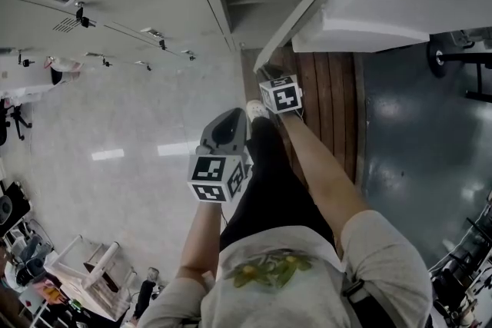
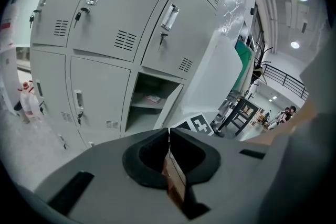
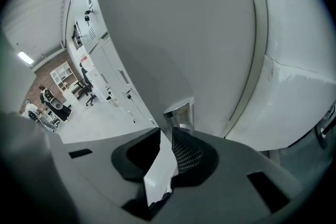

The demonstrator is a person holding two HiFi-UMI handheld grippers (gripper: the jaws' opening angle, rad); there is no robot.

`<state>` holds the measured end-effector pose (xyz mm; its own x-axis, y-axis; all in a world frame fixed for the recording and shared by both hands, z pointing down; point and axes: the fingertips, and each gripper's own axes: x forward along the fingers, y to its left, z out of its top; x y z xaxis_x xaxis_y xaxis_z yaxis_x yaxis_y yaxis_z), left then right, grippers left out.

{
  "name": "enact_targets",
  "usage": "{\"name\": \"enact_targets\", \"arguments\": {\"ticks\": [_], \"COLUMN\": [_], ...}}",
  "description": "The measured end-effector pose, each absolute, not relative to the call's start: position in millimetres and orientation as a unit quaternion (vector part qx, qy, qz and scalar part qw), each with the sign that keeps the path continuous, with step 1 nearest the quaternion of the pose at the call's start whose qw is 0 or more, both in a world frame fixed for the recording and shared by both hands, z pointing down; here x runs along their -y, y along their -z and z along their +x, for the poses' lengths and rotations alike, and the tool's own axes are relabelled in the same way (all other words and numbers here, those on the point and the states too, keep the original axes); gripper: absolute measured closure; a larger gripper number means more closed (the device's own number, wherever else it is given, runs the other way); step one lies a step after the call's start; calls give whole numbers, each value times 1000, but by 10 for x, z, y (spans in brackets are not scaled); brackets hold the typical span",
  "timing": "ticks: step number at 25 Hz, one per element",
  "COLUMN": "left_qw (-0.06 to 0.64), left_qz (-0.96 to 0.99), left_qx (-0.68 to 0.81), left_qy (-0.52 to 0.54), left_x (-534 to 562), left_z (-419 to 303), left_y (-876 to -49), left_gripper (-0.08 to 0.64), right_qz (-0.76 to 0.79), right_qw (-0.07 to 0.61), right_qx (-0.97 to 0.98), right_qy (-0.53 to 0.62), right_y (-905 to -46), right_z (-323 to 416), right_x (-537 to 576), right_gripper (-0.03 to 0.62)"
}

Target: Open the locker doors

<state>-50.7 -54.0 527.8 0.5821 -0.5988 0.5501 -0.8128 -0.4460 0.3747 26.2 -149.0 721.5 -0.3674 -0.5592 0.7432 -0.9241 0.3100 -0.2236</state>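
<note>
One door (image 3: pixel 184 34) open; right gripper (image 3: pixel 166 129) pinching handle (image 3: pixel 179 113).

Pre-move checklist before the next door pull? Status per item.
1. Right gripper gripping door: ok, door edge sits between the jaws.
2. Left gripper free: ok, jaws together, nothing held.
3. Door off its frame: ok, shelf inside is visible.
4. Other doors open: not ok, all shut.
5. Swing path clear: cannot tell.
</note>
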Motion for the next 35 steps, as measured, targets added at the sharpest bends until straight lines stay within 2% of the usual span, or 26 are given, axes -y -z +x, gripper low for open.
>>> {"name": "enact_targets", "arguments": {"ticks": [12,35], "left_qw": [308,310], "left_qz": [845,861], "left_qx": [400,354], "left_qy": [-175,-195], "left_x": [437,199], "left_z": [-328,78], "left_y": [-5276,-5414], "left_gripper": [522,522], "right_qz": [498,530], "right_qw": [278,276], "right_qx": [749,724], "right_qy": [-338,-345], "right_y": [-7208,-7231], "right_z": [472,1029], "right_x": [1250,891], "right_gripper": [538,540]}}
